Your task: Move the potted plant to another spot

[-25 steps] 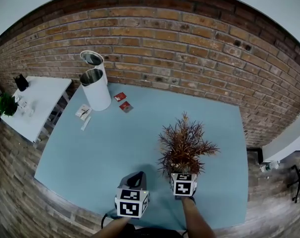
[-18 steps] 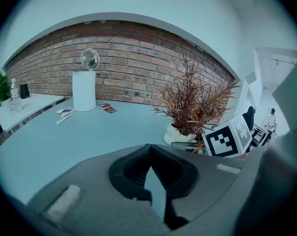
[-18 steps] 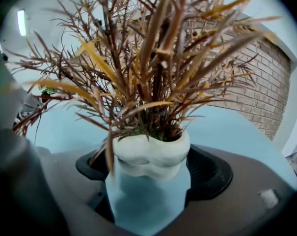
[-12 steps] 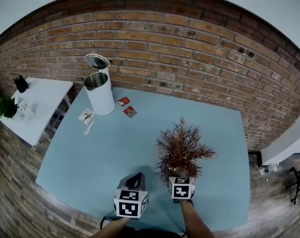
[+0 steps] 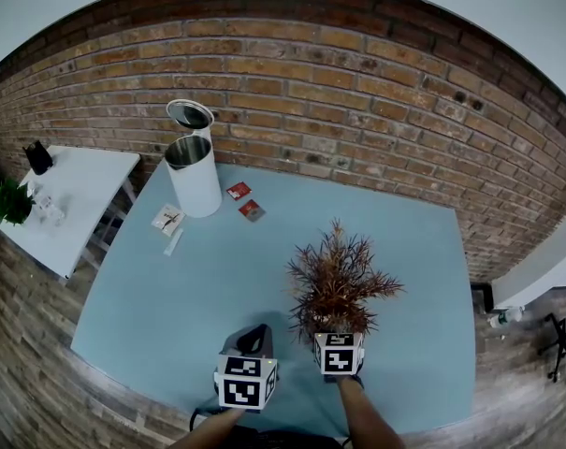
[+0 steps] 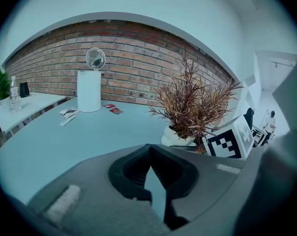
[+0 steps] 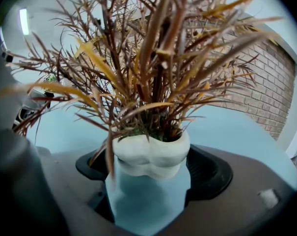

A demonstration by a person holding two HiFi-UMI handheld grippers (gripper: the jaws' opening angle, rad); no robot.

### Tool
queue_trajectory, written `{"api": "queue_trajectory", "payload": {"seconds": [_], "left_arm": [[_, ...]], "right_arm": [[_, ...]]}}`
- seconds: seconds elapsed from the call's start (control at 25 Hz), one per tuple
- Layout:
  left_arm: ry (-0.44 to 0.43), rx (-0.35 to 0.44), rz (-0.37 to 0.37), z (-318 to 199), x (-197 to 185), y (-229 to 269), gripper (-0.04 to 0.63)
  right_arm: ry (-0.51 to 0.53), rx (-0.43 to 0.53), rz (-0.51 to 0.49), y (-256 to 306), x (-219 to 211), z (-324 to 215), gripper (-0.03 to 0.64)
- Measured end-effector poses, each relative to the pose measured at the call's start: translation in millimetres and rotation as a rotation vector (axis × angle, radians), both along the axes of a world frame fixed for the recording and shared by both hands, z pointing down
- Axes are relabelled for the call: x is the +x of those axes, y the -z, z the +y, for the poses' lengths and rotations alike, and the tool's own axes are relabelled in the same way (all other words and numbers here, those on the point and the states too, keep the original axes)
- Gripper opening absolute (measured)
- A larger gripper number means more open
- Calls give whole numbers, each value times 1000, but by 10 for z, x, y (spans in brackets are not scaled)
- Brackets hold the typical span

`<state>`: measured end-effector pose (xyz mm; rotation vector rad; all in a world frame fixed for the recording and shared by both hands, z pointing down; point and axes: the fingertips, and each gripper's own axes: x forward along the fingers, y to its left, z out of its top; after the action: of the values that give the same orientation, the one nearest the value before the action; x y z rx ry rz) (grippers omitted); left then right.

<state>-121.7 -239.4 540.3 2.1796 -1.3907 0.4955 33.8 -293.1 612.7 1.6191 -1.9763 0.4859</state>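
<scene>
The potted plant [image 5: 337, 283] has dry brown leaves and a white lumpy pot [image 7: 150, 154]. It is on the right half of the pale blue table [image 5: 170, 288], near the front. My right gripper [image 5: 337, 333] is behind it, and in the right gripper view the jaws of my right gripper [image 7: 150, 170] are shut on both sides of the pot. My left gripper [image 5: 254, 340] is just left of the plant, apart from it. In the left gripper view my left gripper [image 6: 149, 154] is shut with nothing in it, and the plant [image 6: 192, 107] stands to its right.
A white bin [image 5: 194, 176] with a raised lid [image 5: 190, 115] stands at the table's back left. Two red packets [image 5: 245, 200] and white paper slips [image 5: 167, 218] lie beside it. A brick wall [image 5: 357, 101] runs behind. A white side table [image 5: 67, 204] is at the left.
The plant and my right gripper have shifted a little left across the table, toward the bin. My left gripper has stayed in place.
</scene>
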Motion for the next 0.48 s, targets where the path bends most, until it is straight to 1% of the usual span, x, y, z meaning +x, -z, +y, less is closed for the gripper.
{"api": "queue_trajectory", "payload": {"seconds": [0.24,0.48], "left_arm": [[-6,-1,-1,3,-147,-17,-3],[-18,1,-5,-6,-326,-27,-3]], "right_arm": [[2,-7,-1,-35,-170,17,457],[4,4,-5,-7,-385,5,457]]}}
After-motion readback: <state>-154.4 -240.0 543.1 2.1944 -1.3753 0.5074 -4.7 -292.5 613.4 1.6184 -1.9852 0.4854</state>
